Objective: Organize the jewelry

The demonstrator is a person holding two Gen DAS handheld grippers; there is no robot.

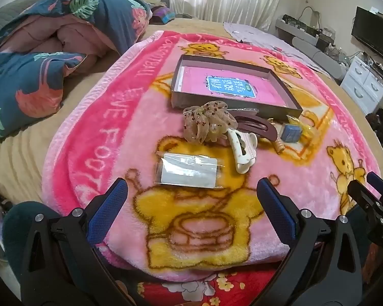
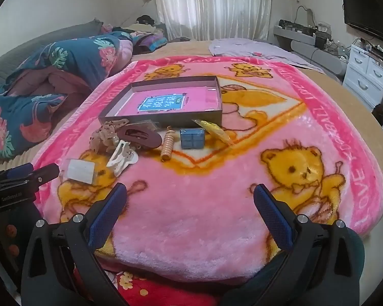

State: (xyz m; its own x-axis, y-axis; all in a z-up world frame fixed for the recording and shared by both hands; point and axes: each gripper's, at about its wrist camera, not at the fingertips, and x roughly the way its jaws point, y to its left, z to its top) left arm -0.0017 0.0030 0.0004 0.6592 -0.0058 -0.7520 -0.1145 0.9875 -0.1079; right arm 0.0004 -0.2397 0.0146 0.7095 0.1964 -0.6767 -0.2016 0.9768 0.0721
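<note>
Hair pieces and small packets lie in a cluster on pink bear blanket, just before shallow box

Left gripper spread wide, holding nothing, above clear packet; right gripper likewise spread, holding nothing, over bare blanket; white claw clip beside maroon clip; blue case near box front.

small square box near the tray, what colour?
Blue. The small box shows best in the right wrist view, beside the spiral hair tie.
</note>
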